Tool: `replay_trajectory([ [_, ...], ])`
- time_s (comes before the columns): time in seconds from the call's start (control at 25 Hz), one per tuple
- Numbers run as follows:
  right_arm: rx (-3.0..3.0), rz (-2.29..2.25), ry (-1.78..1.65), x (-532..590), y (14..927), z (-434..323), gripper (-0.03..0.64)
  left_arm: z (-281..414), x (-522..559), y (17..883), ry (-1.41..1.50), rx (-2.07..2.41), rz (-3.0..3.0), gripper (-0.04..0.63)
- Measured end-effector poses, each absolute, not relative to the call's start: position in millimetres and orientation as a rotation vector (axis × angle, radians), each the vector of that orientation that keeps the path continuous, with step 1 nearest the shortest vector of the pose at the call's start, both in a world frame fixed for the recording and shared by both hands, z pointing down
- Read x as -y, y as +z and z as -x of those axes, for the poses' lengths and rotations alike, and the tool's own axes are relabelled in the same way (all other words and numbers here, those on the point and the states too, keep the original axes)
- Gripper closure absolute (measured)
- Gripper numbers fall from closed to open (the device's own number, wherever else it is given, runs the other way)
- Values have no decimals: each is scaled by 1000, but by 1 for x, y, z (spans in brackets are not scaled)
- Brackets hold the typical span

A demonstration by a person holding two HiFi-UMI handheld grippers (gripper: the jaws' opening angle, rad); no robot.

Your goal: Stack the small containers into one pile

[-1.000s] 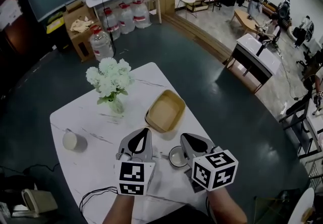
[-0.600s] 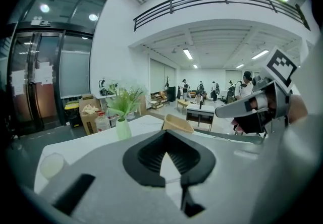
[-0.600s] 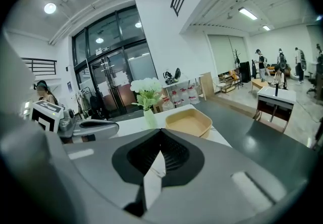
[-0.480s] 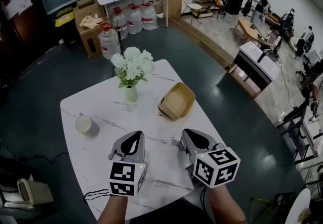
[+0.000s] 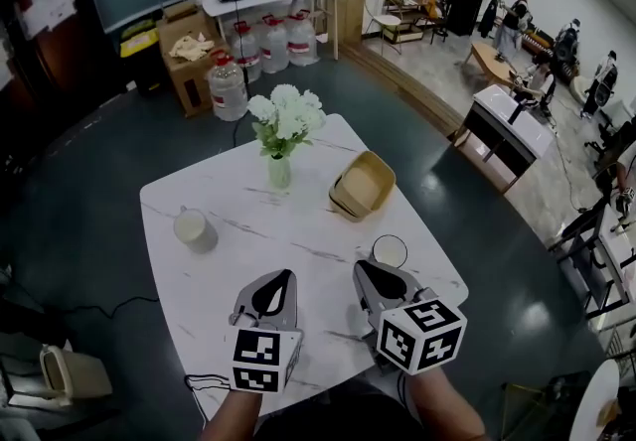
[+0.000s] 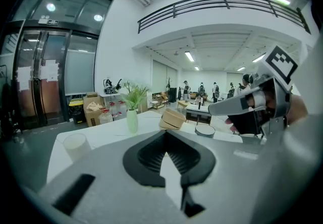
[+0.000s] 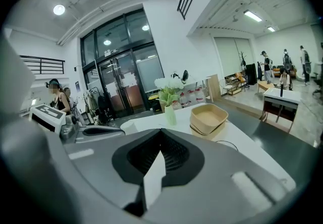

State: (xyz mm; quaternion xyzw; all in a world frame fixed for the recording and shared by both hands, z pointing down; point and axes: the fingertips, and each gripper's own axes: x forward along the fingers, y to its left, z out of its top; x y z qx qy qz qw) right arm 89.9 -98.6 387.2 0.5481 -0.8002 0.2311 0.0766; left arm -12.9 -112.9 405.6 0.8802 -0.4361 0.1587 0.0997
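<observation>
– Two tools, both clenched and empty: the left tool [image 5: 284, 277] and the right tool [image 5: 370, 272] hover over the 6 o'clock edge of the worktop [image 5: 248, 206]. Where are the containers?
– Spread out. The tan trays [image 5: 363, 186], seemingly nested already, lie at 1 o'clock. A round dish [image 5: 389, 251] is at 3 o'clock, just ahead of the right tool, and a pale cup [image 5: 194, 227] at 9 o'clock.
– What worries you?
– The dish sits near the worktop's rim. Reaching it with the tool clenched would likely shove it rather than grip it, and it could slide off.
– And the trays?
– The vase [image 5: 279, 171] stands near them, at their 10 o'clock. A careless swing carrying the cup across from 9 o'clock might clip it and tip it over.
</observation>
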Motion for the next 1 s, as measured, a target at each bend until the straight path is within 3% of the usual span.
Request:
replay_trajectory([
  [0.52, 2415, -1594, 675, 50, 401, -41, 618, 54, 65, 421, 454, 1266, -2536, 598],
  [1.0, 2377, -1586, 719, 26, 426, -36, 618, 51, 39, 444, 504, 1201, -2516, 598],
])
